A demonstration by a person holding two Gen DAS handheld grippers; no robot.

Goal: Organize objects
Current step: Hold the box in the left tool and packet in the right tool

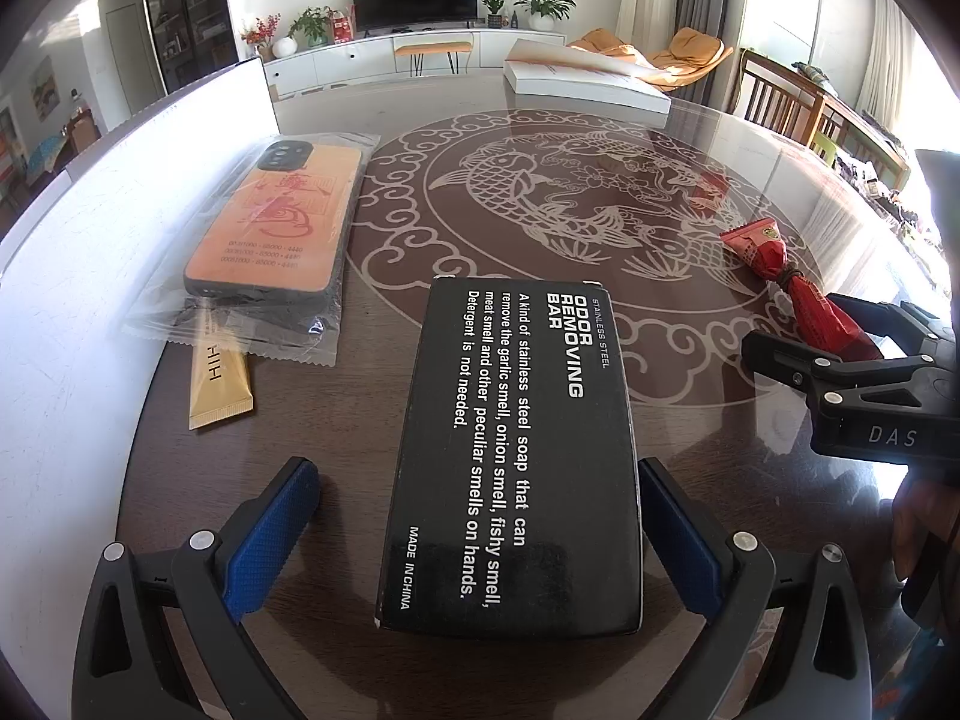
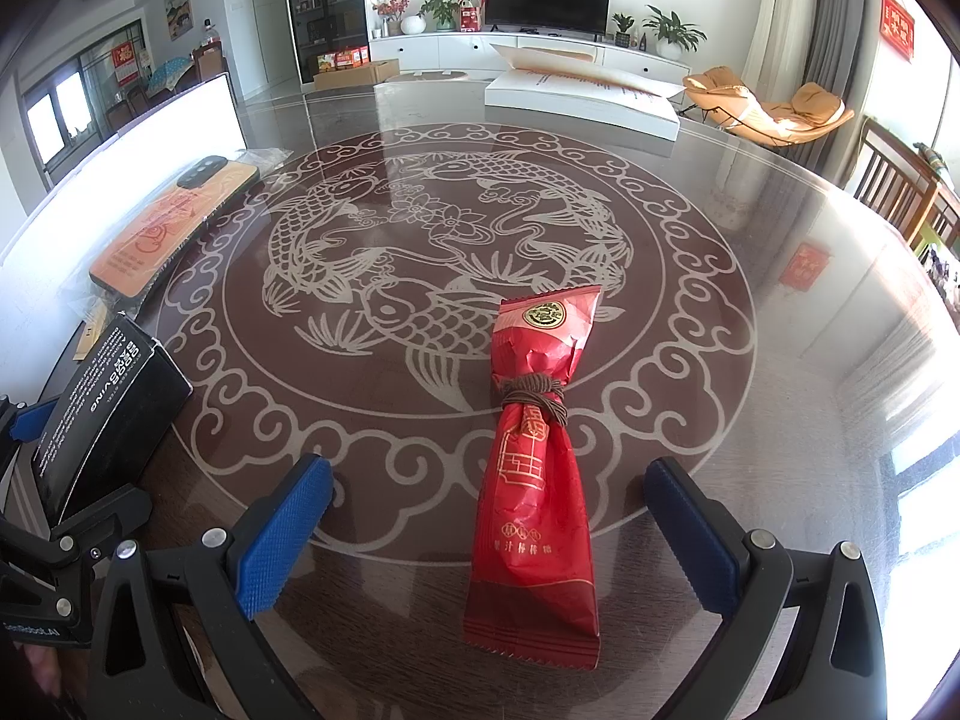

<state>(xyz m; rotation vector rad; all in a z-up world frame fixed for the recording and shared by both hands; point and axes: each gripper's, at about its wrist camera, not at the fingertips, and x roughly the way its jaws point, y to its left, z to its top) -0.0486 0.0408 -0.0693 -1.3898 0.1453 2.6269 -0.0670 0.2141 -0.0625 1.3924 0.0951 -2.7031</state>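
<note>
A black box printed "ODOR REMOVING BAR" lies on the glass table between the open fingers of my left gripper; the right pad is close to its edge. It also shows in the right wrist view. A red snack packet tied with brown cord lies between the open fingers of my right gripper, not touched. The packet and the right gripper also show in the left wrist view. An orange phone case in a clear bag and a gold sachet lie at left.
The round glass table has a carp pattern. A white flat box sits at its far side, a white board along the left. Wooden chairs stand at right.
</note>
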